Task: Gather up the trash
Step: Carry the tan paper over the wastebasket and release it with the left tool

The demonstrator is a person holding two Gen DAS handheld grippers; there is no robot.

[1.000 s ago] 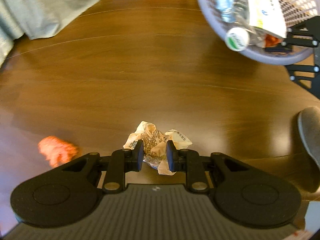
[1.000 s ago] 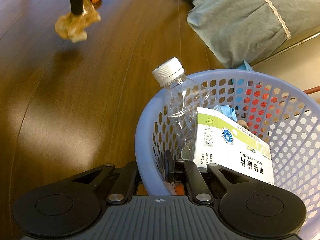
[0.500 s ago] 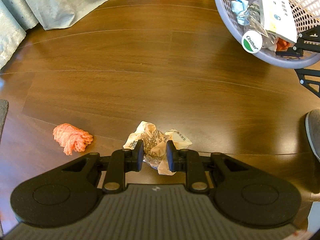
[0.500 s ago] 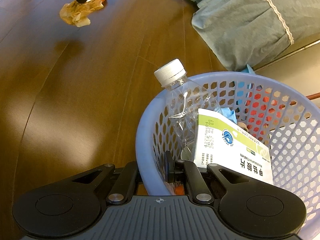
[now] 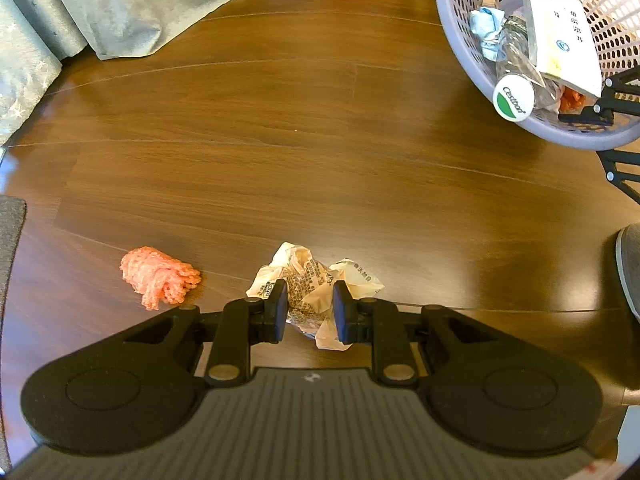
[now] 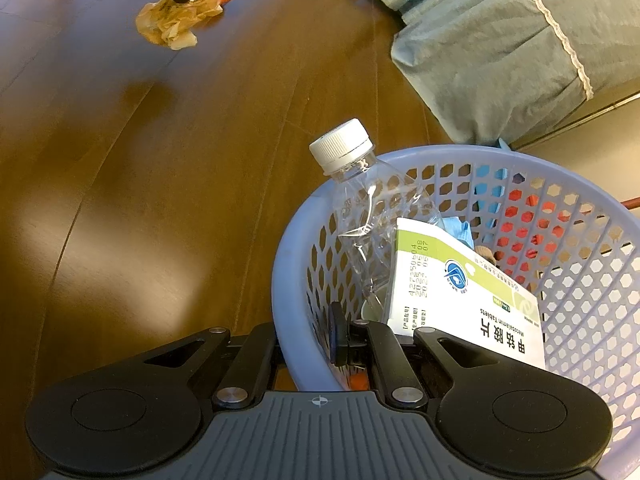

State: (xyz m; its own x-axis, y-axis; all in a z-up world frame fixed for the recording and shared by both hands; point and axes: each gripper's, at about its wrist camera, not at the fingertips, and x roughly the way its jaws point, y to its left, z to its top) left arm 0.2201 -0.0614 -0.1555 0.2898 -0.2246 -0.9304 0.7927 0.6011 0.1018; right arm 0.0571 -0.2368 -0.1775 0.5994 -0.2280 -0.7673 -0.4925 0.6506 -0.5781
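The left tool (image 5: pixel 308 306) is pinching the crumpled wrapper (image 5: pixel 316 280); the right tool (image 6: pixel 308 336) is clamping the part-filled basket (image 6: pixel 292 240); the orange netting (image 5: pixel 160 278) is waiting on the surface (image 5: pixel 320 140).

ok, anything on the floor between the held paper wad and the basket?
Nothing: bare wood floor between crumpled paper and basket, clearest in the left wrist view.

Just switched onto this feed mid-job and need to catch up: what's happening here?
Trash is being collected into a lavender basket. The left claw is shut on a crumpled paper wrapper, held above the wooden floor. The right claw is clamped on the basket's rim. Already in the basket: a clear plastic bottle, a tablet box and a blue wad. An orange mesh wad lies on the floor uncollected.
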